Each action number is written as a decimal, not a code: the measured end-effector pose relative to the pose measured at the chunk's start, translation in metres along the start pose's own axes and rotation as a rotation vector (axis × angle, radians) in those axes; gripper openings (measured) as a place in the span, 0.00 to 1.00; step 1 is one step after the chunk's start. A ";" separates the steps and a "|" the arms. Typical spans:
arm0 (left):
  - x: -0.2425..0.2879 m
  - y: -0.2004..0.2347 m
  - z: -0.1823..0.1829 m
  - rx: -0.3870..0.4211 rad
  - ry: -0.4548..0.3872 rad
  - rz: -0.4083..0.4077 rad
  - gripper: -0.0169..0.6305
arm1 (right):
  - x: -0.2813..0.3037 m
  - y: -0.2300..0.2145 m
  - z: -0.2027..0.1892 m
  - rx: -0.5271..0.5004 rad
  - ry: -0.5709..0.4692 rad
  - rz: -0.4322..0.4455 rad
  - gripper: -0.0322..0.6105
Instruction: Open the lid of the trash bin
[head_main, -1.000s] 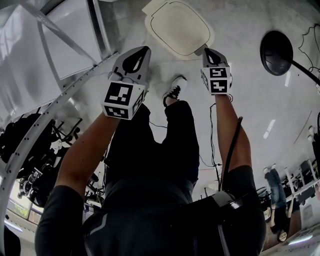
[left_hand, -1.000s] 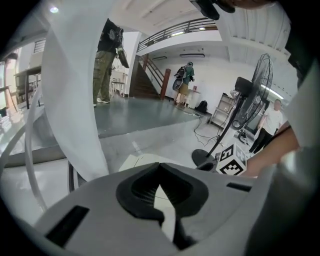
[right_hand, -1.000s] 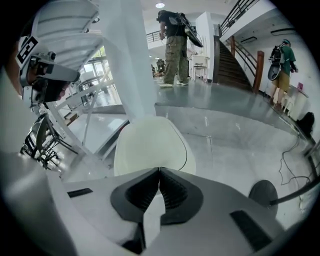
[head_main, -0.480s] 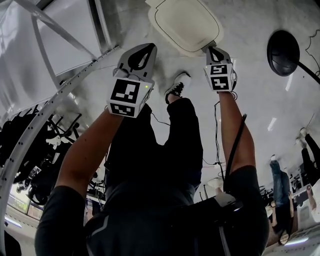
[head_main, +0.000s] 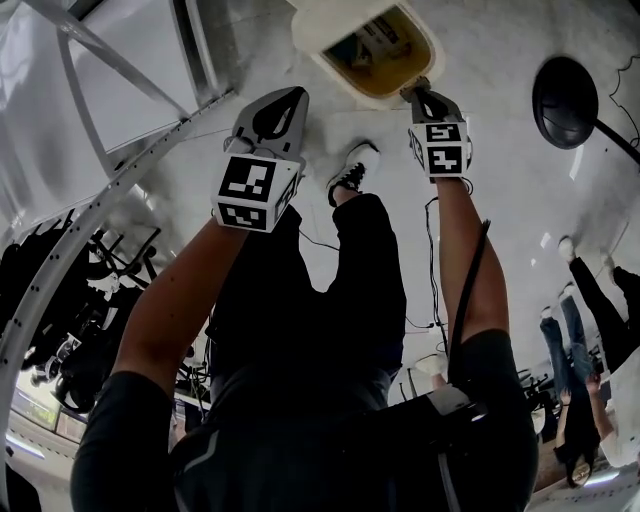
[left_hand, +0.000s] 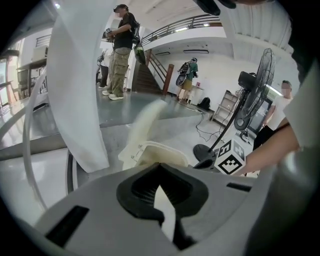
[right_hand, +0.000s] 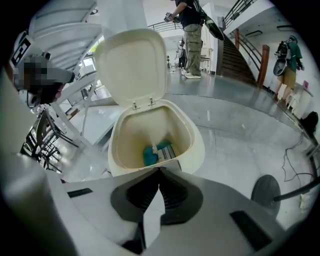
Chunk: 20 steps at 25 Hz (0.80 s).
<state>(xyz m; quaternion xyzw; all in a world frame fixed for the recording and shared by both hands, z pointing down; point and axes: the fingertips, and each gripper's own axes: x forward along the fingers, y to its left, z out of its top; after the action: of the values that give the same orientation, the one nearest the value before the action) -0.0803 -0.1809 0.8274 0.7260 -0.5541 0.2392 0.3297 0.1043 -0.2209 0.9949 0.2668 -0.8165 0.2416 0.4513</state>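
I see the bin (right_hand: 197, 145) on the floor (right_hand: 240, 135) with its lid (right_hand: 131, 65) tipped up on the back hinges and a teal thing (right_hand: 150, 155) lying in the bottom. My right gripper (right_hand: 160, 172) is pinched together on nothing, tips right at the bin's near rim. My left gripper (left_hand: 160, 170) is likewise closed and empty, off to the bin's left.

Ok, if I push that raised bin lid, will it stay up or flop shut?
The lid looks like thin stiff plastic on two small hinges, so probably light and easily swung. It stands near upright, so a forward push would likely drop it shut. The bin holds little, so it may slide.
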 end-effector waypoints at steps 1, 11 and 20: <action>0.001 0.000 -0.001 -0.001 0.001 0.001 0.04 | 0.000 0.000 0.000 0.002 0.000 0.002 0.09; 0.009 -0.006 -0.014 0.005 0.020 -0.009 0.04 | 0.001 0.000 -0.002 0.004 0.042 0.005 0.09; 0.010 -0.014 -0.018 0.029 0.041 -0.010 0.04 | -0.008 0.005 0.002 0.069 0.064 0.028 0.09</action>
<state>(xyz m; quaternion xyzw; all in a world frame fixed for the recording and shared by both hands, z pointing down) -0.0641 -0.1716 0.8432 0.7286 -0.5400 0.2602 0.3314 0.1034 -0.2170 0.9866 0.2629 -0.7964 0.2845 0.4643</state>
